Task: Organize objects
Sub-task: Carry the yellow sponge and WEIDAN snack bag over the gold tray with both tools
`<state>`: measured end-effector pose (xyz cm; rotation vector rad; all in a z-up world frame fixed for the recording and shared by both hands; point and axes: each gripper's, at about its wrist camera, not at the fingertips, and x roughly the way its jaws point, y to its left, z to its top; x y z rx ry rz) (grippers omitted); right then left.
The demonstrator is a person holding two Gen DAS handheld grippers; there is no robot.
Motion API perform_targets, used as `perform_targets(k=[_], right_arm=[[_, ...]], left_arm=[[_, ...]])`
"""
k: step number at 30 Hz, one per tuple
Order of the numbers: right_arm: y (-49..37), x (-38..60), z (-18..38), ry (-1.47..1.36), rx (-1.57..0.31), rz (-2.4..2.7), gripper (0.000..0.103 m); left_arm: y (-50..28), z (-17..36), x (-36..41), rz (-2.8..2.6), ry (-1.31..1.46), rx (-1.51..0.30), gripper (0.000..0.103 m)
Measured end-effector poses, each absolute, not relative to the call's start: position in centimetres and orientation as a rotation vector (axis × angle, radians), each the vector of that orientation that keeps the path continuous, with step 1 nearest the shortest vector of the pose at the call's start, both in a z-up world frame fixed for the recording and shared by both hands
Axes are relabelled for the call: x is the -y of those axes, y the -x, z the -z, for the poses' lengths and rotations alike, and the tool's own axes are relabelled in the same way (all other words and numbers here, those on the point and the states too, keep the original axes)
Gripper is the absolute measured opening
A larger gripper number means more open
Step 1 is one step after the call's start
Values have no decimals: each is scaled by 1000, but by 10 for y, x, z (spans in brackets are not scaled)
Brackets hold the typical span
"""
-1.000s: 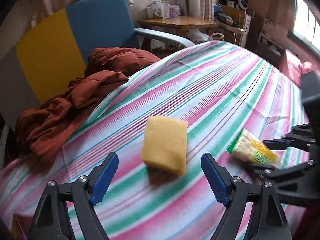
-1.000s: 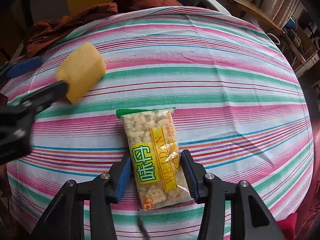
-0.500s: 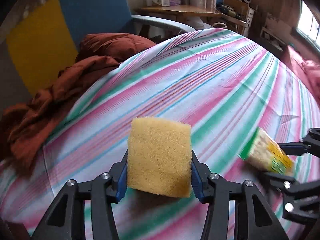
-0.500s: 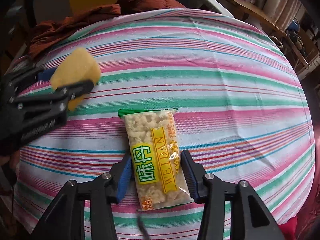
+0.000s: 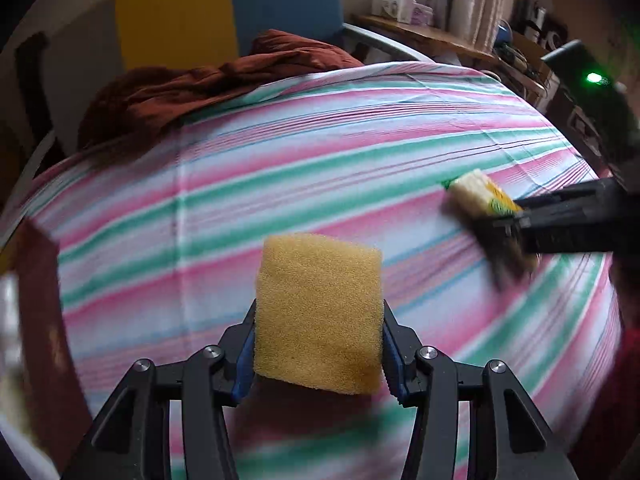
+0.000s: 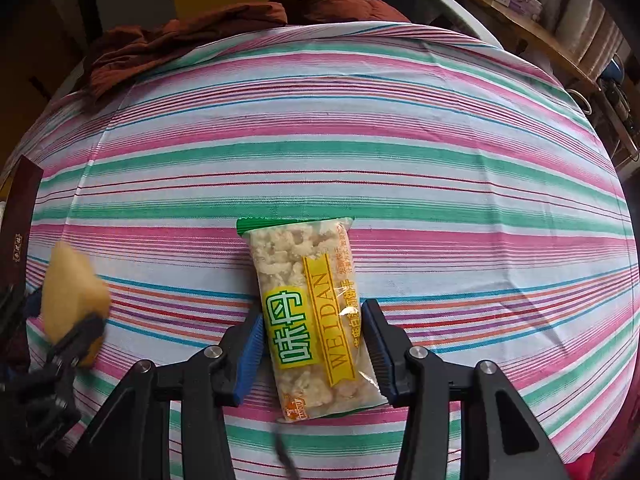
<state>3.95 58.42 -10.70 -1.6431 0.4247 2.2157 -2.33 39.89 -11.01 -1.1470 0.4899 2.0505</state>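
Note:
A yellow sponge point(image 5: 318, 312) sits between the blue pads of my left gripper point(image 5: 319, 332), which is shut on its two sides and holds it above the striped tablecloth point(image 5: 280, 168). In the right wrist view the sponge point(image 6: 70, 280) shows blurred at the far left. A clear snack packet point(image 6: 308, 312) with a green and yellow label lies lengthwise between the pads of my right gripper point(image 6: 312, 332), which is shut on its lower half. In the left wrist view, the packet point(image 5: 476, 194) hangs from the right gripper point(image 5: 516, 216) just over the cloth.
A rust-brown cloth heap point(image 6: 180, 40) lies at the table's far left edge, before a blue and yellow chair point(image 5: 224, 12). A dark red box point(image 6: 20, 216) stands at the left edge. A cluttered wooden shelf point(image 5: 420, 36) runs behind at the right.
My left gripper closed on the sponge, lifted it off the cloth and carried it left, away from the right gripper. The right gripper kept its hold on the packet and barely shifted.

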Motion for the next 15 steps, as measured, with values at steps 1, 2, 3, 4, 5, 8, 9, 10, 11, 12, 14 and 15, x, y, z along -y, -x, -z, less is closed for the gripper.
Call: perform_targets(k=[1,2,3,4,5,8,9,10,11,12,14,15], right_arm=[[-39,-582,109,1644,-420,-2214,48],[-43,-570,103,1644,-415,-2213,48],[-44,-568,105,1645,-408,-2212,48],[-43,-570,106,1645,-404,-2212,48],[-42,-568,106,1646,-399,-2210,48],[-41,-566,107,1649,-382,-2205,48],[-40,-566,108,1651,-374,-2202,48],[-39,-565,108,1652,-368,-2200,48],[-33,-571,111,1654,-360,-2197,48],[-32,-574,112,1655,-354,-2194,48],[-31,-573,114,1657,-354,-2181,48],[-30,-574,115,1660,-369,-2171,48]], left_arm=[[20,111,-391,-2063,1141,-480,52],[17,111,-383,-2073,1135,-469,52],[16,112,-377,-2080,1129,-462,52],[12,112,-371,-2083,1116,-462,52],[11,112,-369,-2085,1107,-464,53],[9,113,-365,-2085,1091,-463,53],[9,113,-364,-2083,1086,-461,53],[9,114,-363,-2080,1084,-456,53],[9,115,-363,-2078,1083,-453,53],[9,115,-362,-2078,1076,-450,53],[7,116,-361,-2079,1060,-453,53],[7,116,-361,-2079,1052,-457,53]])
